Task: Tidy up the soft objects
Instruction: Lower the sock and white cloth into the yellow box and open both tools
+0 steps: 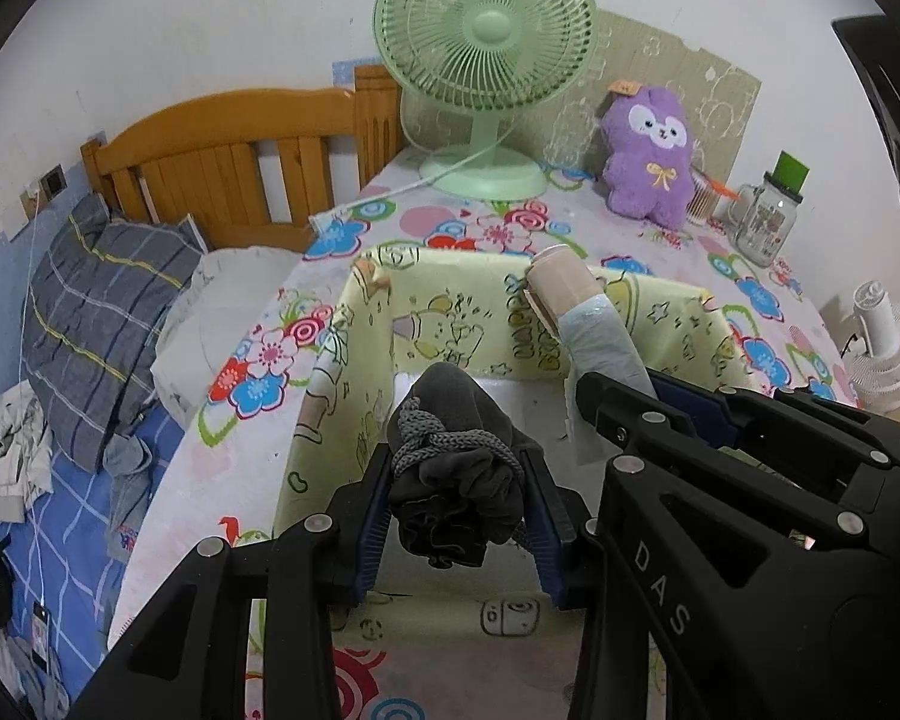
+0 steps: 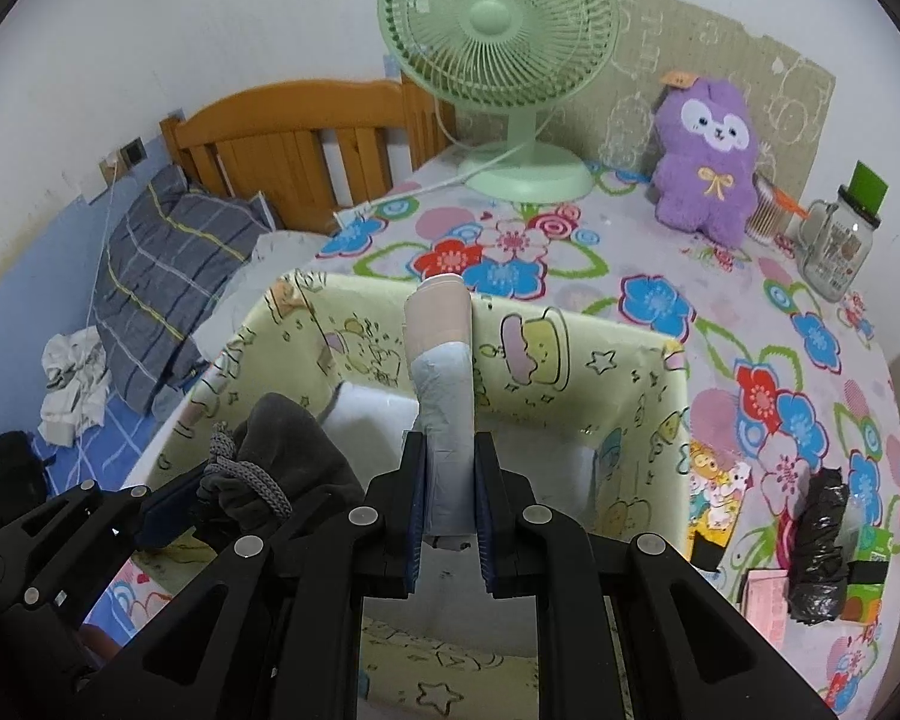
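My left gripper [image 1: 459,516] is shut on a dark grey cloth bundle [image 1: 450,480] tied with a grey cord, held over the open yellow cartoon-print box [image 1: 450,288]. My right gripper [image 2: 448,510] is shut on a rolled pale blue and beige cloth [image 2: 444,360], which stands upright above the same box [image 2: 630,360]. The two grippers hang side by side, the left one with its bundle [image 2: 282,450] showing at the lower left of the right wrist view. In the left wrist view the roll [image 1: 570,300] pokes up at the right. The box's white floor shows under both.
The box sits on a table with a flowered cloth [image 2: 780,390]. Behind it stand a green fan [image 1: 486,60], a purple plush toy [image 1: 648,156] and a glass jar [image 1: 762,222]. A black plastic roll [image 2: 822,546] and small packets lie right. A bed with a grey plaid pillow [image 1: 102,312] is left.
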Demonstrator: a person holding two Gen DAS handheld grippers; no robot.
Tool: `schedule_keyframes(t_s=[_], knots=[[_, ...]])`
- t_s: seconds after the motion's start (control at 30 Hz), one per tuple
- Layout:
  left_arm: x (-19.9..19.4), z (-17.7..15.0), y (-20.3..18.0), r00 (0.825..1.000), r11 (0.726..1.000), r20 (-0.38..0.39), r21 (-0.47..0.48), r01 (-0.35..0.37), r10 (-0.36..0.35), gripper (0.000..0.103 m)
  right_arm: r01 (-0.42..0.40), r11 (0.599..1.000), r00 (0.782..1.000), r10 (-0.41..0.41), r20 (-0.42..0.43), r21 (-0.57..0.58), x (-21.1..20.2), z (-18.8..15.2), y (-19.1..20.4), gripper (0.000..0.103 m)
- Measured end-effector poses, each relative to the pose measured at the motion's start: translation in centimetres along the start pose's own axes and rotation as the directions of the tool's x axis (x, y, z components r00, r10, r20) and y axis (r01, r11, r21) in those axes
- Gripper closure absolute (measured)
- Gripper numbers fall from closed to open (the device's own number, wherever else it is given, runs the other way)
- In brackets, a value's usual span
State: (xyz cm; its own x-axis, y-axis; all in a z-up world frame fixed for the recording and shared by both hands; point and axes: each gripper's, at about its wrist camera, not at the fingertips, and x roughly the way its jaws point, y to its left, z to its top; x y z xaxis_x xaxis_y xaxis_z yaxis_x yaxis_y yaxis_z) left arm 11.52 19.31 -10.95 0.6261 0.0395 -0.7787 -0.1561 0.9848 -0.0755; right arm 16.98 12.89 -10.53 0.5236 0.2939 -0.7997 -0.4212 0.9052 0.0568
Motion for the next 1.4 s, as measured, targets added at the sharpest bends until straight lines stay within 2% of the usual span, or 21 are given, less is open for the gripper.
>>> schedule_keyframes(t_s=[0.47, 0.5, 0.53, 0.57, 0.63, 0.7, 0.77, 0.8, 0.83, 1.13, 1.4], knots=[[1.2, 0.3, -0.6, 0.998, 0.998, -0.046, 0.039, -0.049, 0.051, 0.059, 0.004, 1.000, 0.999, -0.003, -0.045, 0.020, 1.5, 0.1, -0.9, 0.084], [1.2, 0.4, -0.7, 0.997, 0.998, -0.049, 0.041, -0.052, 0.054, 0.057, 0.007, 1.000, 0.999, -0.006, -0.047, 0.023, 1.5, 0.0, -1.0, 0.083], [1.3, 0.4, -0.7, 0.997, 0.998, -0.051, 0.043, -0.054, 0.056, 0.052, 0.009, 1.000, 0.999, -0.008, -0.048, 0.025, 1.5, 0.0, -1.0, 0.081], [1.4, 0.4, -0.8, 0.997, 0.998, -0.055, 0.046, -0.053, 0.055, 0.041, 0.010, 1.000, 0.999, -0.009, -0.050, 0.028, 1.6, 0.0, -1.0, 0.079], [1.4, 0.4, -0.9, 0.996, 0.997, -0.058, 0.052, -0.058, 0.061, 0.030, 0.009, 0.999, 0.999, -0.008, -0.048, 0.034, 1.5, 0.0, -1.2, 0.064], [1.3, 0.4, -1.0, 0.998, 0.998, -0.055, 0.054, -0.036, 0.039, 0.028, -0.022, 0.999, 0.999, 0.024, -0.045, 0.031, 1.3, 0.0, -1.2, 0.057], [1.2, 0.4, -0.9, 0.998, 0.998, -0.056, 0.046, -0.032, 0.034, 0.024, 0.015, 1.000, 1.000, -0.015, -0.024, 0.021, 1.0, 0.0, -1.0, 0.033], [1.3, 0.4, -0.9, 0.998, 0.998, -0.058, 0.047, -0.034, 0.036, 0.024, 0.035, 0.999, 0.999, -0.035, -0.005, 0.015, 0.7, 0.0, -0.9, 0.018], [1.3, 0.5, -1.0, 0.998, 0.998, -0.058, 0.051, -0.033, 0.036, 0.022, 0.054, 0.999, 0.998, -0.054, 0.019, 0.002, 0.4, 0.0, -0.9, 0.015], [0.8, 0.6, -1.2, 0.998, 0.998, -0.046, 0.057, -0.033, 0.036, 0.018, 0.069, 0.998, 0.997, -0.068, 0.041, -0.014, -0.5, 0.4, -1.3, 0.014], [-1.3, 1.0, -2.0, 1.000, 0.999, 0.012, 0.052, -0.017, 0.016, 0.017, 0.080, 0.997, 0.992, -0.081, 0.099, 0.005, -3.4, 0.5, -2.0, 0.014]])
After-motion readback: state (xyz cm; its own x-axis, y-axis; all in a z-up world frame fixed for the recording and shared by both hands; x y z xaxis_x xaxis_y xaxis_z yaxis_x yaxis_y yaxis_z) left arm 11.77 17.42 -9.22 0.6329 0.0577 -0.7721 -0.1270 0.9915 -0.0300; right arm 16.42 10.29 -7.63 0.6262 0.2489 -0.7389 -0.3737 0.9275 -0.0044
